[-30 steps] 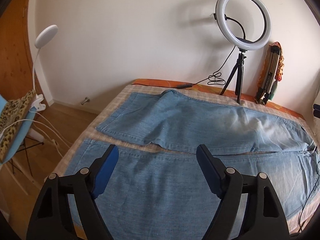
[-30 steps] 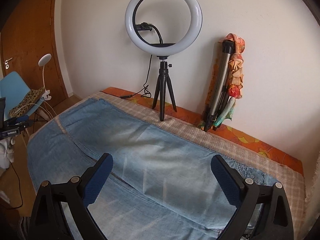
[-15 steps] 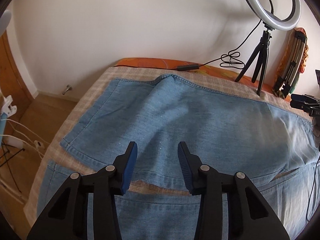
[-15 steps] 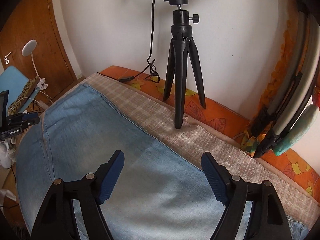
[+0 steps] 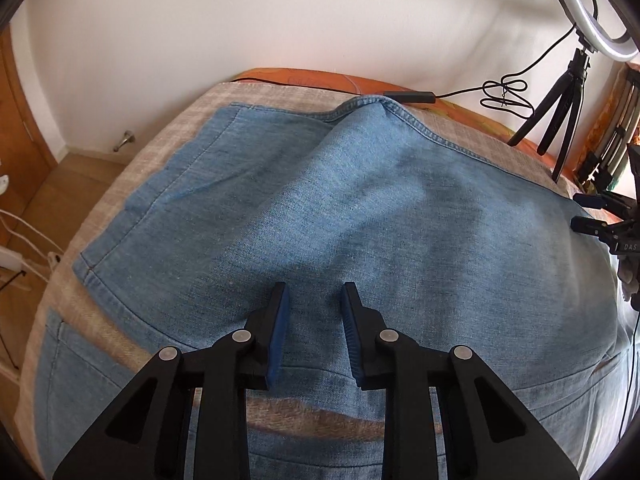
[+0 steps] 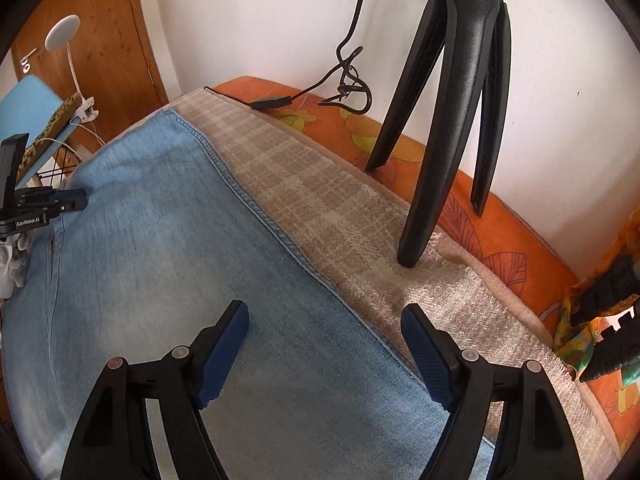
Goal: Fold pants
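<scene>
The light blue jeans [image 5: 360, 208] are lying spread flat across the beige checked blanket [image 6: 340, 208], which is covering an orange flowered mattress [image 6: 500, 232]. One leg is lying over the far part of the blanket, its stitched outer seam running just beside the black tripod [image 6: 448, 120]; the other leg is showing nearer, with a strip of bare blanket between the two.

The left gripper [image 5: 314, 336] is hovering low over the inner edge of the far leg, well to the left of the tripod. Its blue pads [image 5: 278, 340] are standing a narrow way apart with denim showing in the gap, and they are not clenched on anything I can make out; whether they are touching the cloth I cannot tell.

The right gripper [image 6: 324, 356] is hanging just in front of the tripod, its fingers [image 6: 222, 354] spread wide and released, straddling the outer seam so that one pad is over denim and the other over blanket.

A ring light [image 5: 592, 8] is sitting atop the tripod, its cable [image 6: 344, 76] trailing along the mattress by the white wall [image 5: 280, 12]. Left of the tripod, past the end of the mattress, a wooden door [image 6: 100, 48] and a blue chair [image 6: 32, 120] are standing
</scene>
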Tool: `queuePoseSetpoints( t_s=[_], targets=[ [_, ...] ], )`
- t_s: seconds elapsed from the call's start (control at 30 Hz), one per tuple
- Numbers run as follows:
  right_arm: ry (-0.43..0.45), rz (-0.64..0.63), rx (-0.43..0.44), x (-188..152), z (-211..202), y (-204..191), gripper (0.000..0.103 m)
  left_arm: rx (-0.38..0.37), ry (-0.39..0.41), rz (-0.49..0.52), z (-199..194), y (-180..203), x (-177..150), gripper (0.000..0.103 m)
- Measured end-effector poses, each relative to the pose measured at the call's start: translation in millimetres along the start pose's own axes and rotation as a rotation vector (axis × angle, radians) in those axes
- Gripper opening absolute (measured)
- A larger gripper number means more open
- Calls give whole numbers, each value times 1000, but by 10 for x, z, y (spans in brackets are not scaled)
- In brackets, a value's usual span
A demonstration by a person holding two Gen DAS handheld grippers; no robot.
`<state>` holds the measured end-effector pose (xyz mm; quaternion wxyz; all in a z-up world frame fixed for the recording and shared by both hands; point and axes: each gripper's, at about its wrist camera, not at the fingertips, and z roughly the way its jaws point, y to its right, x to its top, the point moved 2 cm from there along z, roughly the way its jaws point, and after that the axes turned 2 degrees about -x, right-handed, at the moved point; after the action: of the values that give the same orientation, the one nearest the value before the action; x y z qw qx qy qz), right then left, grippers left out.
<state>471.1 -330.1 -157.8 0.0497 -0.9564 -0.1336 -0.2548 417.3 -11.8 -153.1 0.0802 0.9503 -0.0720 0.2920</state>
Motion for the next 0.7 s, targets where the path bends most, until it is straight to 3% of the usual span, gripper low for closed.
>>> queuePoseSetpoints(
  t_s=[0.1, 0.17, 0.23, 0.33, 0.47, 0.5, 0.6, 0.7],
  targets=[
    [-7, -19, 12, -16, 43, -56, 64, 15, 5, 20, 26, 38, 16, 24],
    [-4, -10, 22, -9, 28, -62, 51, 27, 6, 36, 41, 58, 29, 24],
    [-7, 4, 13, -11, -3, -58, 26, 29, 6, 36, 46, 63, 36, 24],
    [-6, -7, 1, -18, -51, -109, 9, 23, 7, 27, 54, 44, 39, 24],
    [29, -22, -45, -7, -247, -201, 5, -4, -4, 7, 22, 14, 42, 25],
    [51, -21, -51, 5, -343, -223, 5, -14, -5, -1, -6, -4, 42, 27],
    [126, -40, -58, 16, -710, -324, 4, -18, 27, -24, -167, -76, 55, 47],
    [191, -60, -53, -30, -1119, -482, 4, -28, 55, -39, -353, -147, 81, 47]
  ],
)
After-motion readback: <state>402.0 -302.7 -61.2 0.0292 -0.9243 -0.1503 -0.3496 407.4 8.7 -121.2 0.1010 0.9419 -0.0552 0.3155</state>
